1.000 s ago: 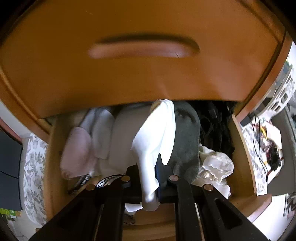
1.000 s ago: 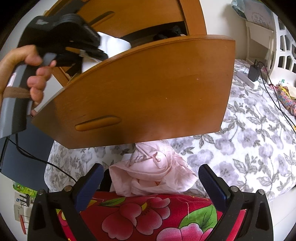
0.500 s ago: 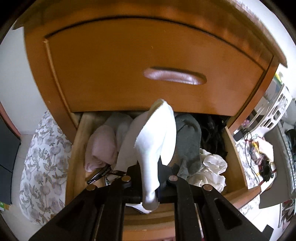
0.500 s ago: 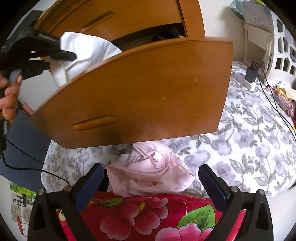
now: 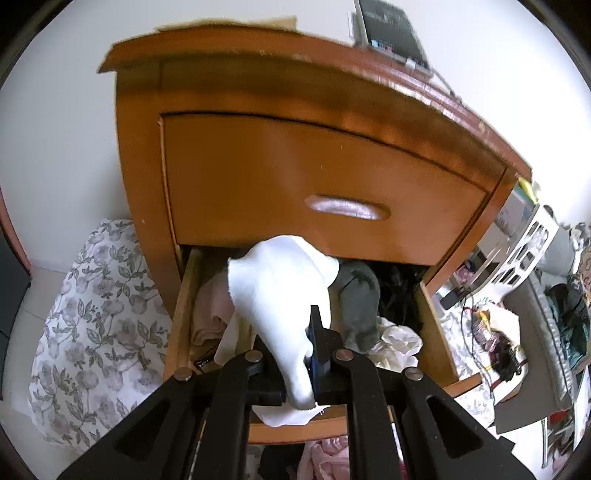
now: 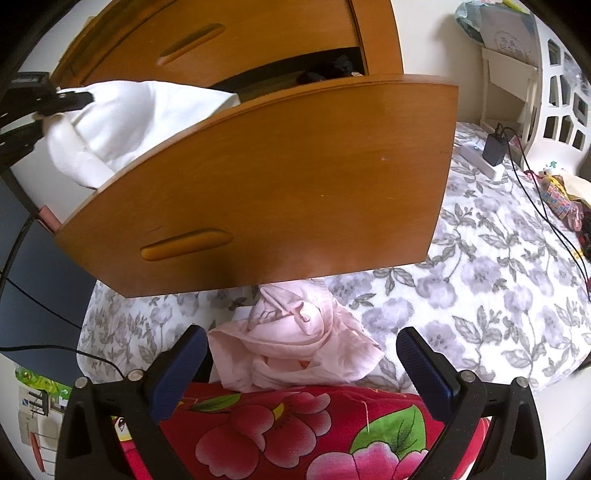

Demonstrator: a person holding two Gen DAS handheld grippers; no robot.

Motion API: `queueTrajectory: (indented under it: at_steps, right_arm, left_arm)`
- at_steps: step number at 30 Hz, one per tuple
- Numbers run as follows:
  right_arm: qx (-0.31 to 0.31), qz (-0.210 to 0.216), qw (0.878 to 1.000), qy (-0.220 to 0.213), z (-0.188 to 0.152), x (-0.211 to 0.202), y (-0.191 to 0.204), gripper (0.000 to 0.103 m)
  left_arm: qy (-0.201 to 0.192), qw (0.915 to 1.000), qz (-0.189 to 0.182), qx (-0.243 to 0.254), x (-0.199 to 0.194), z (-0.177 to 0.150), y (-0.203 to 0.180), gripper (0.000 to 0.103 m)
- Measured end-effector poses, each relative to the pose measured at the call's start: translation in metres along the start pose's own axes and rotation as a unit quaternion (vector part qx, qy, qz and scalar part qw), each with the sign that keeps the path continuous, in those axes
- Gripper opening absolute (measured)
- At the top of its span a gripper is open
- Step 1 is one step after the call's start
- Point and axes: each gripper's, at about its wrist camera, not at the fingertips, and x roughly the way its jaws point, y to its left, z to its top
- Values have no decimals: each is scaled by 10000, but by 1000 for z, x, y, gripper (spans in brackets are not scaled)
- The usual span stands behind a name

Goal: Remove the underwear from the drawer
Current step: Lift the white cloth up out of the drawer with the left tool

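My left gripper (image 5: 308, 339) is shut on white underwear (image 5: 280, 295), which hangs lifted over the open lower drawer (image 5: 181, 317). Pink (image 5: 210, 310), grey (image 5: 360, 299), black and cream garments lie in that drawer. In the right wrist view the same white underwear (image 6: 140, 122) bulges above the drawer front (image 6: 277, 184), with the left gripper (image 6: 70, 99) pinching it at the upper left. My right gripper (image 6: 301, 332) stands open and low, over a crumpled pink garment (image 6: 295, 350) on the floral bedding; its pads do not press the cloth.
The upper drawer (image 5: 332, 192) of the wooden nightstand is closed, and a dark device (image 5: 391, 29) rests on top. Floral bedding (image 6: 480, 277) spreads to the right with a charger and cables (image 6: 493, 147). A red flowered cloth (image 6: 295, 424) lies below my right gripper.
The left gripper has drawn back and upward with the white underwear, so the whole nightstand now shows. The hand holding it has slid out of the right wrist view. The right gripper has not moved.
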Motion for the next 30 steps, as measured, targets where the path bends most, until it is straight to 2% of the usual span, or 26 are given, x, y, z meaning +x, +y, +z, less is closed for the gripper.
queueTrajectory:
  at_steps: [16, 30]
  right_arm:
    - [-19, -229, 9997, -51, -1, -2, 3, 103]
    - [-32, -332, 9994, -86, -2, -3, 3, 103]
  left_arm:
    - [-650, 9965, -529, 32, -76, 6, -1, 9]
    - [-1253, 9901, -611, 186, -138, 17, -8, 9]
